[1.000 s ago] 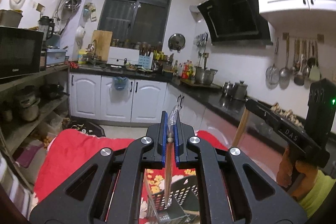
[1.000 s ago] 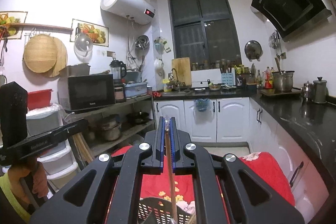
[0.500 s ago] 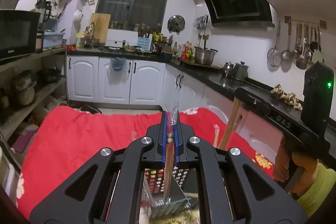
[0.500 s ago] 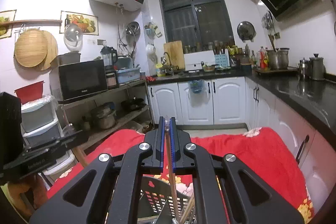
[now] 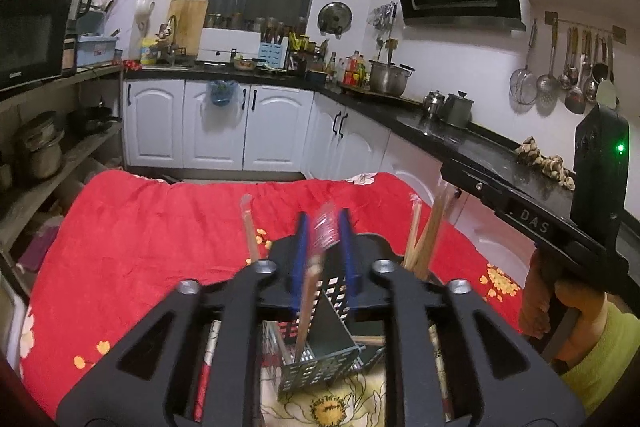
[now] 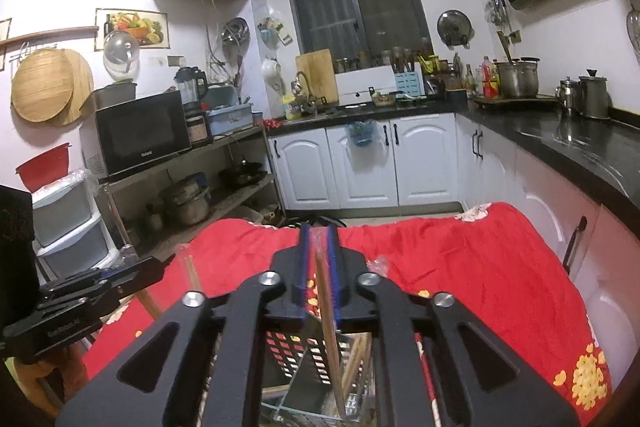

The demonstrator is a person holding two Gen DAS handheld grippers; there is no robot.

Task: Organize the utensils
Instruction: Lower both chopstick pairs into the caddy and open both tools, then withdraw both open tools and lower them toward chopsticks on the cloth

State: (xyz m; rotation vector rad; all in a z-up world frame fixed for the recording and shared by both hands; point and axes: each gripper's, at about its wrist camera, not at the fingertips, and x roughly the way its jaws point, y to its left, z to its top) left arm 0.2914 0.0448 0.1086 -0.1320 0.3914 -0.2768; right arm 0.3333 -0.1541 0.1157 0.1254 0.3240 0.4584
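Observation:
My left gripper (image 5: 323, 223) is open over a grey slotted utensil holder (image 5: 320, 359). A wrapped pair of wooden chopsticks (image 5: 310, 291) stands loose between its blue fingers (image 5: 298, 247), its lower end inside the holder. My right gripper (image 6: 318, 239) is also open, and a wrapped wooden chopstick pair (image 6: 328, 319) leans between its fingers (image 6: 303, 259) with its tip down in the same holder (image 6: 304, 363). More chopsticks (image 5: 426, 239) stand in the holder's right side. The right gripper's body shows in the left wrist view (image 5: 560, 227), the left one's in the right wrist view (image 6: 80, 299).
The holder sits on a table covered by a red floral cloth (image 5: 140, 247). White cabinets (image 5: 224, 127) and a black countertop (image 5: 460, 139) run behind and to the right. Shelves with a microwave (image 6: 140, 135) and pots stand at the left.
Both grippers tilted down toward the holder and lowered. Both opened: the fingers that pinched the chopsticks now stand apart, and the chopsticks rest in the holder.

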